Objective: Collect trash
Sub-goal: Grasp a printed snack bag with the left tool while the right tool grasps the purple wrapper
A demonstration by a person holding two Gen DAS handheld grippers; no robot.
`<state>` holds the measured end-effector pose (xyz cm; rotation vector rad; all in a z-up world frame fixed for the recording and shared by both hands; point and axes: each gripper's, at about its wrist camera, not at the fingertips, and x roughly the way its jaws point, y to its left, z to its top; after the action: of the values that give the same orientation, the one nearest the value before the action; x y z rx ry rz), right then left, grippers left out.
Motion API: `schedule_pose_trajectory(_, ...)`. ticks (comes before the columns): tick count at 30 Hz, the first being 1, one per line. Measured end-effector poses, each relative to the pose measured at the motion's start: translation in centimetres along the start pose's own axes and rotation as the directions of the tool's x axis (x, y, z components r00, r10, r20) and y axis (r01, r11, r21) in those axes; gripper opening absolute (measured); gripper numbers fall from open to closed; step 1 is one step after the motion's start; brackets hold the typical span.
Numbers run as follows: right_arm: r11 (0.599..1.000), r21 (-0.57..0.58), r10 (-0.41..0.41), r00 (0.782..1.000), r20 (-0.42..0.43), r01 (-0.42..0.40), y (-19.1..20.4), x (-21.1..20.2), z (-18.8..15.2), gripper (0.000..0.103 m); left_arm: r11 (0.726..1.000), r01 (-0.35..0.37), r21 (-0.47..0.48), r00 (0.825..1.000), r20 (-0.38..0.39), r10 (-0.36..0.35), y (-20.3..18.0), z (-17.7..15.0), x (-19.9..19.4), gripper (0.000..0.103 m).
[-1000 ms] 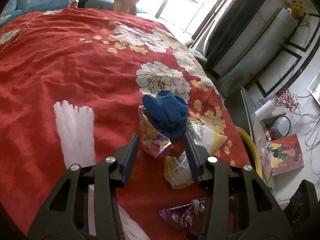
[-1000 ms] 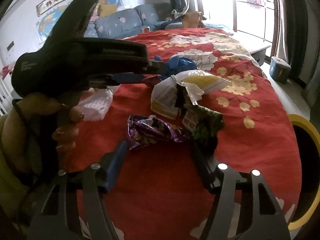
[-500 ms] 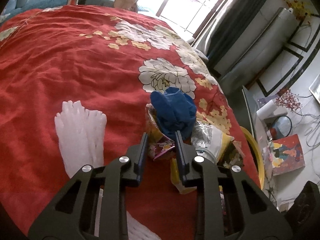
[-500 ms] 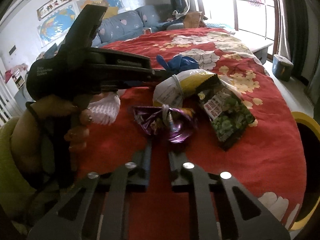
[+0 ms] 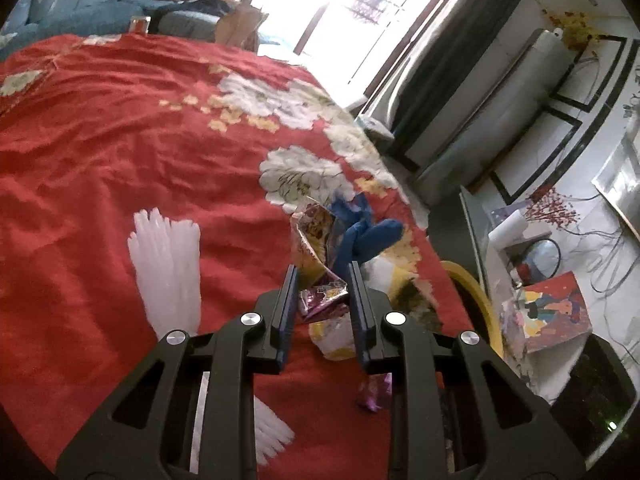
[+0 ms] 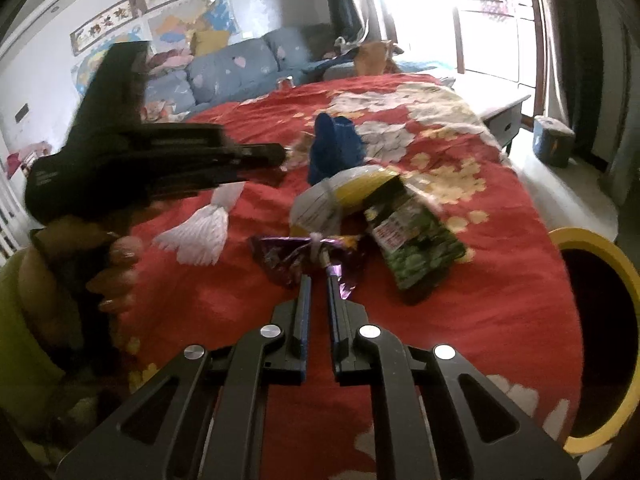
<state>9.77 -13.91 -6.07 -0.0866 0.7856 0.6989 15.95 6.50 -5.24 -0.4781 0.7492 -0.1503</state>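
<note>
The right claw [image 6: 317, 278] is nearest. Its two fingers have come close together and pinch the knotted middle of a purple wrapper [image 6: 280, 256], which lies on the red bed cover [image 6: 480, 320]. The jaws have just opened a tiny bit, but the wrapper's knot is still squeezed between them.

Just past it, to the right, lies a green snack bag [image 6: 412, 240]. It touches a yellow and white bag [image 6: 340, 192] behind it. To the left of these sits a white paper fan [image 6: 204, 232], flat on the cover. At the right edge of the bed is a yellow bin [image 6: 592, 248] with a dark inside.

The left claw [image 5: 322, 276] is held by a hand [image 6: 108, 264] in a yellow-green sleeve. Its fingers have closed in and are clamped on a shiny snack wrapper [image 5: 320, 248]. A blue bag [image 5: 364, 236] rises with the wrapper from between the fingertips, and the picture is a bit blurry here, so it is hard to say if the claw pinches the blue bag too. Under this claw the yellow and white bag shows again, and the white fan lies to its left.

Further back the red cover has big white flowers [image 5: 300, 176] and small yellow ones. Beyond the bed are a blue sofa [image 6: 232, 72] with heart shapes, maps on the wall [image 6: 192, 28], and a bright window [image 6: 492, 20] with dark curtains.
</note>
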Motion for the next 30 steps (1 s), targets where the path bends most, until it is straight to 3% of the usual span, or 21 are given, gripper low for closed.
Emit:
schedule_pose_trajectory(2, 1.000, 0.009, -0.011, 1.000, -0.005, 0.011, -0.4, 0.2, 0.1, 0.025, 1.000, 0.011, 0.010, 1.000, 0.017, -0.012, -0.5, 0.1, -0.9, 0.018)
schedule_pose_trajectory(9, 0.999, -0.033, -0.035, 0.999, -0.040, 0.034, -0.3, 2.4, 0.2, 0.025, 0.998, 0.049, 0.047, 0.997, 0.062, -0.052, -2.3, 0.6, -3.1, 0.018)
schedule_pose_trajectory(11, 0.998, -0.048, -0.042, 0.998, -0.042, 0.040, -0.2, 2.8, 0.2, 0.016, 0.997, 0.058, 0.058, 0.995, 0.072, -0.063, -2.9, 0.7, -3.7, 0.018)
schedule_pose_trajectory(17, 1.000, -0.020, -0.001, 1.000, -0.021, 0.001, -0.7, 1.8, 0.3, 0.008, 0.994, 0.078, 0.076, 0.992, 0.095, -0.085, -4.0, 0.9, -4.7, 0.018)
schedule_pose_trajectory(23, 1.000, -0.005, 0.030, 0.999, 0.045, -0.030, -0.8, -1.1, 0.9, 0.006, 0.991, 0.095, 0.099, 0.989, 0.105, -0.105, -5.2, 0.9, -5.1, 0.018)
schedule_pose_trajectory(30, 0.999, 0.048, -0.010, 0.994, 0.107, 0.005, -2.9, -3.6, 1.5, 0.006, 0.984, 0.117, 0.132, 0.987, 0.099, -0.130, -7.1, 0.7, -5.3, 0.018)
